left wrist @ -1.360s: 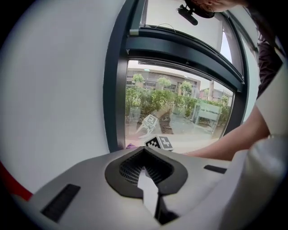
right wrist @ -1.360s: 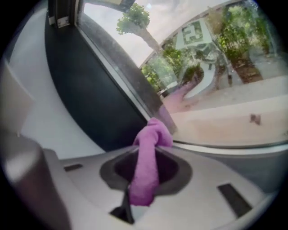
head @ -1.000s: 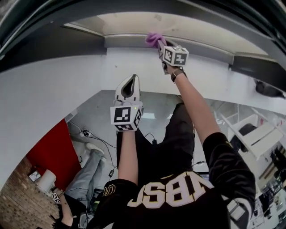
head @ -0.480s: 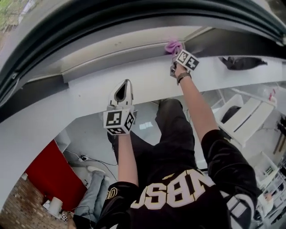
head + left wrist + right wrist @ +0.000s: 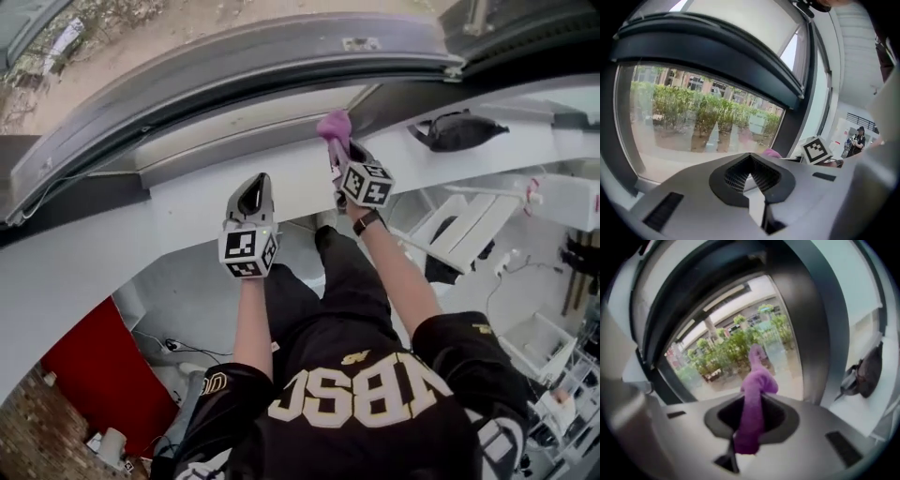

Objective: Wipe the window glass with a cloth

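Left gripper [image 5: 253, 189]: jaws closed on each other with nothing between them, confirmed in the left gripper view [image 5: 752, 185]. It is held over the white sill [image 5: 178, 202], short of the window glass [image 5: 693, 119] and well apart from the cloth. Its camera takes in a wide stretch of the pane, with shrubs outside and the dark frame [image 5: 708, 56] arching above. The right gripper's marker cube [image 5: 816, 149] shows at the right edge of that view, with a bit of purple beside it. Right gripper [image 5: 337, 157]: jaws clamped on the purple cloth [image 5: 333, 125]. The cloth [image 5: 751, 420] runs up from between the jaws [image 5: 749, 432] and bunches beyond their tips. The bunched end meets its own reflection in the glass [image 5: 726, 357], so it appears to touch the pane low down, just left of the dark upright post [image 5: 808, 329]. Containers: one black bag [image 5: 459, 131] lies on the sill right of the post; contents not visible. Change from 1.4 s ago: the cloth was then pressed into the pane's lower left corner against the frame, and is now near the right-hand post. The left gripper's view has swung from the white wall and left frame edge to the open pane. Both sets of jaws are unchanged.
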